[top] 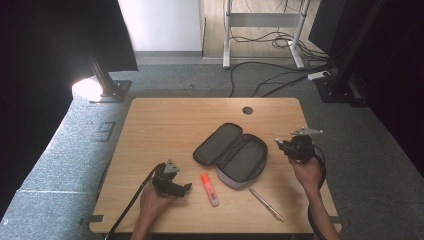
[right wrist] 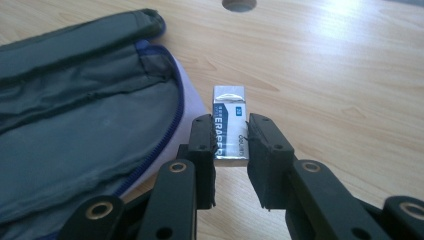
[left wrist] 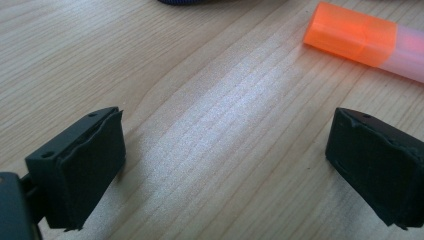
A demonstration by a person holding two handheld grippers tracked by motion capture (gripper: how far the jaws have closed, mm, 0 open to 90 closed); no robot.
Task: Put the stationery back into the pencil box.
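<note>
The left hand-held gripper [top: 172, 182] is a black body with a grey three-cornered plate on top and a black cable trailing from its rear. Seen along its own jaws, each ends in a blocky black pad with a rough, fabric-like face and small round holes in the shell behind it. The right hand-held gripper [right wrist: 231, 145] is black too, with its own grey plate and a looped black cable. Its jaw links are flat black bars joined by brass-coloured rivets. Both forearms are bare, no sleeves.
</note>
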